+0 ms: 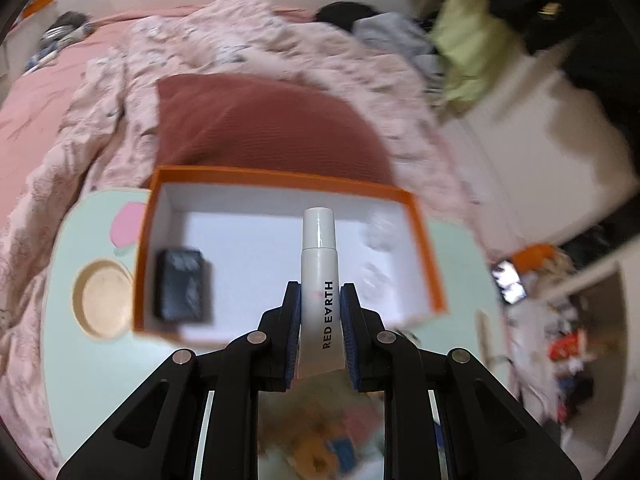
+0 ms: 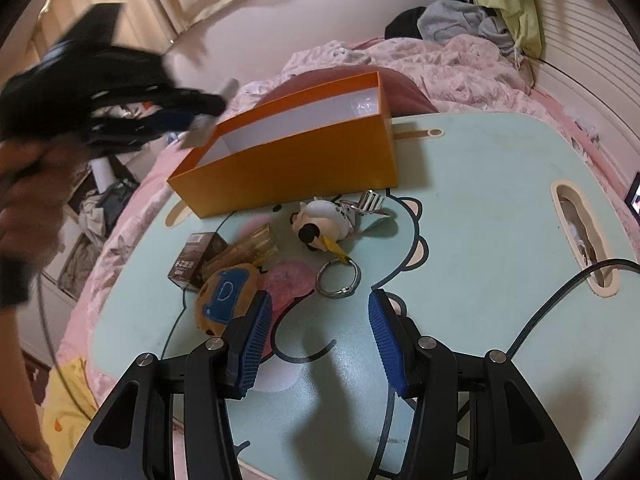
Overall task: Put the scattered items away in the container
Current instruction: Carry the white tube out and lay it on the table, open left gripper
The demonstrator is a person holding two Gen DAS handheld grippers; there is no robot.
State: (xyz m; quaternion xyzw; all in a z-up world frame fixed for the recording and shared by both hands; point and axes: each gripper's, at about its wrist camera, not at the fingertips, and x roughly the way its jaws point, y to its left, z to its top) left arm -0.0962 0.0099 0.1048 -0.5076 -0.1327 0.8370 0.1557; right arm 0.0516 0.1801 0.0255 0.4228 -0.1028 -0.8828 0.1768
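Pale-green table [image 2: 480, 208] on bed: white tube [image 1: 320, 280] clenched in left tongs [image 1: 320, 300] above orange box [image 1: 288, 178]; right tongs [image 2: 318, 316] released, empty.

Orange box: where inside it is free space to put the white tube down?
In the orange box, the white floor between the black item at its left wall and the clear items by the right wall is bare. The white tube, clamped in the left gripper, is in front of that patch.
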